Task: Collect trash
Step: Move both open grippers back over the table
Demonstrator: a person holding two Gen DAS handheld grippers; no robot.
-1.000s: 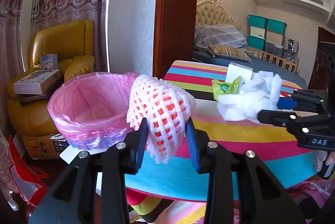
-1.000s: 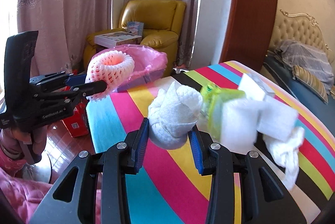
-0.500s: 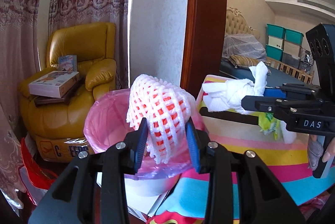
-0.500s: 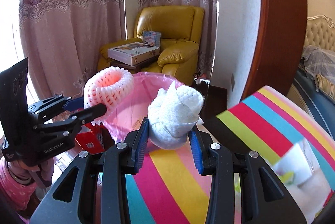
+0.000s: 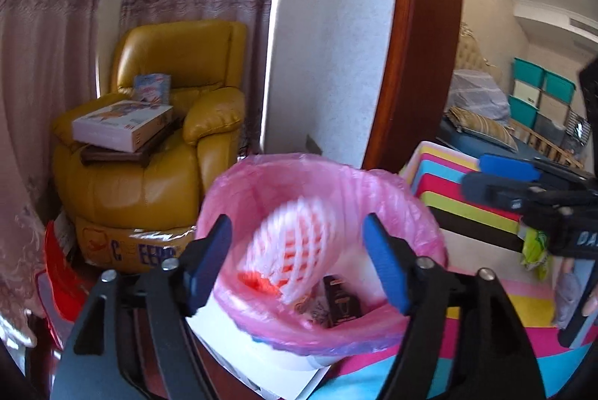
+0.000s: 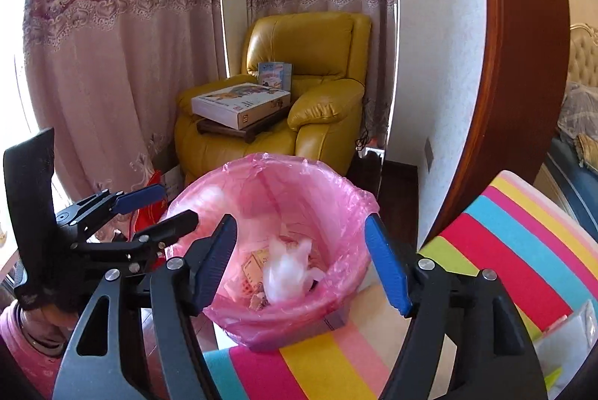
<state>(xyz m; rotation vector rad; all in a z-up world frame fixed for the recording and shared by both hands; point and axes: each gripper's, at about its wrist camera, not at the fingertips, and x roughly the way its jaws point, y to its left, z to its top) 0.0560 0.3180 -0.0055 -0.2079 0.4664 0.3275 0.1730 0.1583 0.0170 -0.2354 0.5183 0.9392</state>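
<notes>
left gripper (image 5: 297, 263): jaws wide apart, empty, over bin (image 5: 422, 213) so foam net (image 5: 295, 246) falls inside | right gripper (image 6: 301, 261): jaws spread, empty | tissue wad (image 6: 286, 274): in bin, beside desk (image 6: 523, 239) edge

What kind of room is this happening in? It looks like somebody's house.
Most likely a private home: a yellow leather armchair sits by lace-trimmed curtains, and a bed with a tufted headboard shows through the doorway, near a pink-lined bin.
</notes>
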